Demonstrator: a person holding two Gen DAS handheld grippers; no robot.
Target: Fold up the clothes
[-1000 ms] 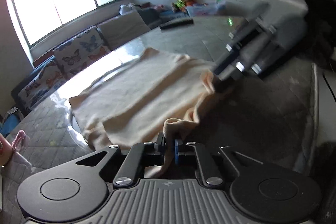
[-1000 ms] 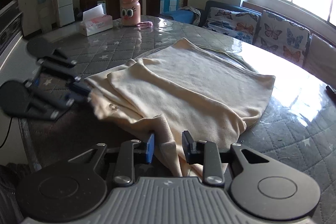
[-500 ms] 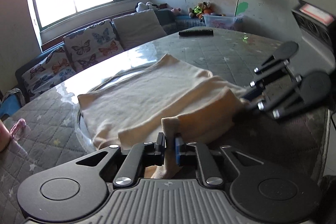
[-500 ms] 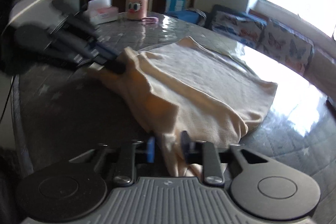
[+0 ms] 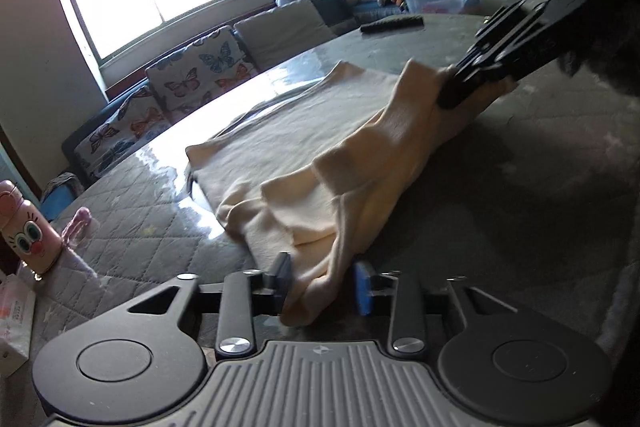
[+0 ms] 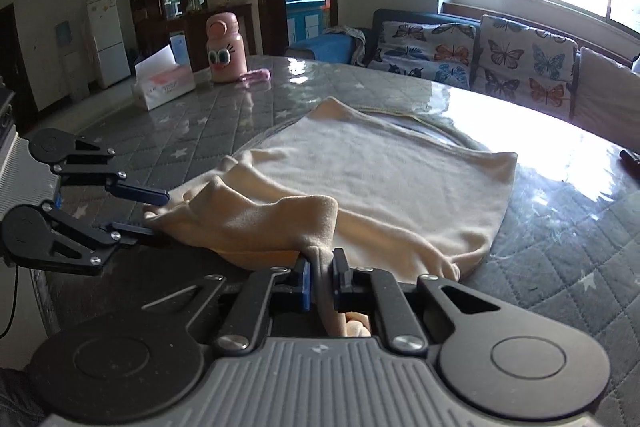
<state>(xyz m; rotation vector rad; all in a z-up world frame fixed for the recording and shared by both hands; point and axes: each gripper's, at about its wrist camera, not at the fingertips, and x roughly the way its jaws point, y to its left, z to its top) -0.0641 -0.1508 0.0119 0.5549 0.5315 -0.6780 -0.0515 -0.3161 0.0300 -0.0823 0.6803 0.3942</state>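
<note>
On the grey quilted table [image 6: 560,227] lies the cream garment [image 6: 380,167], its near edge lifted; the right gripper [image 6: 320,275] pinches a bunched fold, while the left gripper [image 5: 323,281] stands wide around a loose corner

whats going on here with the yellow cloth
A person with two handheld grippers is folding a pale yellow fleece garment on a grey quilted table. The right gripper is clamped on a bunched edge. The left gripper stands open around the other end, not gripping it. The garment lies partly folded.
</note>
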